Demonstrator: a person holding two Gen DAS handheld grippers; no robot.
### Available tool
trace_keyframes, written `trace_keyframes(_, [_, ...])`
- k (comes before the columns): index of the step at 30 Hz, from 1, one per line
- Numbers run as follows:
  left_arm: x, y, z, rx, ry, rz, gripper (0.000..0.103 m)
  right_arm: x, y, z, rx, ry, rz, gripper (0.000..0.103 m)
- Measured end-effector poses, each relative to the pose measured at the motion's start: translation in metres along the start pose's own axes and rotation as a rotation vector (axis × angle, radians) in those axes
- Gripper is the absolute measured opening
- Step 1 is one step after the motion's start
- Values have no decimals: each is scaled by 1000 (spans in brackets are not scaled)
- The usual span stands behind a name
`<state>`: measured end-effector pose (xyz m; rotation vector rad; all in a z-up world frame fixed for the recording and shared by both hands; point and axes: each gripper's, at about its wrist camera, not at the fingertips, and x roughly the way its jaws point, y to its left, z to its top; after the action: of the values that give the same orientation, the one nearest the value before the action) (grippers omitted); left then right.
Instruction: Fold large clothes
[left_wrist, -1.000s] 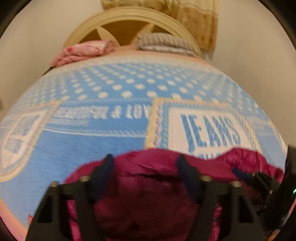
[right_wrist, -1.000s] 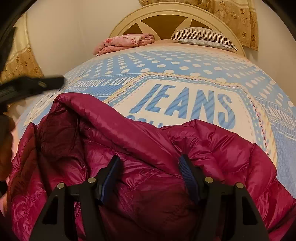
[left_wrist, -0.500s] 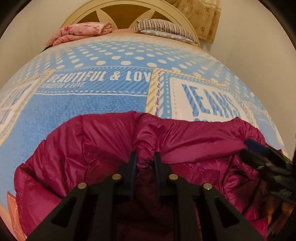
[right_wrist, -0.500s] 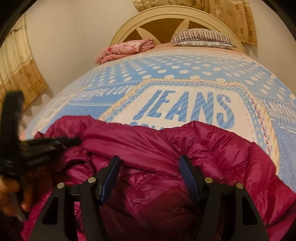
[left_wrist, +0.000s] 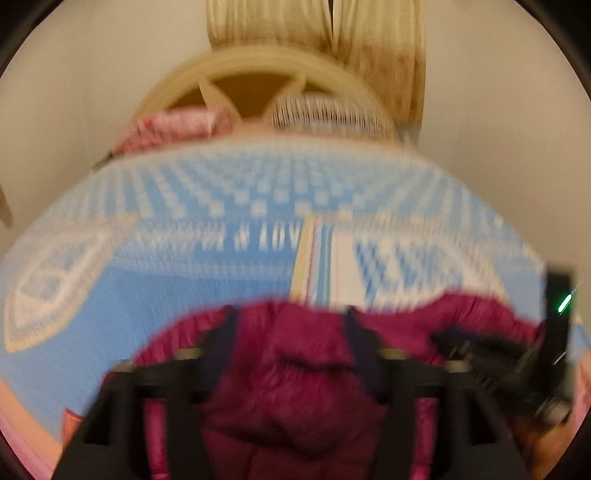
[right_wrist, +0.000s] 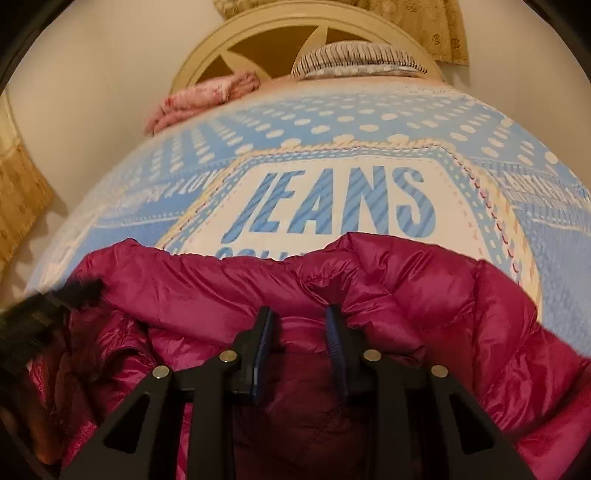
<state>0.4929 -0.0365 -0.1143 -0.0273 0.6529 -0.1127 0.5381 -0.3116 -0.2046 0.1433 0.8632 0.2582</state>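
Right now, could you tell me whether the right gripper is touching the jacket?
Cannot tell. In the right wrist view the right gripper is closing over the jacket, whose fabric fills the gap between the jaws, but pad contact isn't plain.

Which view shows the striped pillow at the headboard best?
The right wrist view: the striped pillow is sharp, stripes distinct, against the headboard. The left wrist view shows it too, but motion blur smears it into a pale grey lump.

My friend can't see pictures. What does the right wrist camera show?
The right gripper, its jaws closing, sits over a shiny magenta puffer jacket on a blue dotted bedspread printed "JEANS".
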Motion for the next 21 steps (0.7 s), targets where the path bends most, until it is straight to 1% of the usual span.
trace_keyframes(1, [-5, -6, 6, -2, -28, -7, 82, 0, -3, -1, 12, -4, 13, 31])
trace_keyframes(2, [-4, -11, 11, 3, -33, -21, 82, 0, -4, -1, 18, -6, 20, 31])
trace_keyframes(4, [2, -24, 15, 27, -20, -51, 82, 0, -8, -1, 34, -13, 39, 31])
trace_keyframes(5, [9, -30, 15, 45, -8, -55, 81, 0, -10, -2, 45, -15, 52, 31])
trace_keyframes(6, [18, -35, 12, 61, 11, -46, 72, -1, -13, -2, 54, -17, 63, 31])
trace_keyframes(7, [30, -38, 7, 76, 41, -43, 68, -1, -14, -1, 62, -19, 71, 31])
trace_keyframes(9, [54, -37, -6, 78, 129, -58, 52, -2, -15, -2, 74, -22, 85, 31])
trace_keyframes(11, [78, -29, -20, 39, 221, -74, 51, -1, -15, -3, 77, -23, 89, 31])
trace_keyframes(12, [90, -21, -26, -2, 264, -104, 51, -1, -14, -4, 78, -22, 90, 31])
trace_keyframes(13, [94, -15, -29, -34, 272, -132, 51, -1, -14, -4, 78, -21, 89, 31])
trace_keyframes(15, [95, -16, -29, -37, 268, -138, 52, 0, -14, -4, 72, -14, 82, 31])
trace_keyframes(19, [96, -32, -33, 37, 265, -72, 54, 2, -13, -3, 66, -7, 72, 31])
trace_keyframes(21, [95, -32, -35, 47, 263, -61, 54, 2, -10, -3, 53, -6, 55, 31])
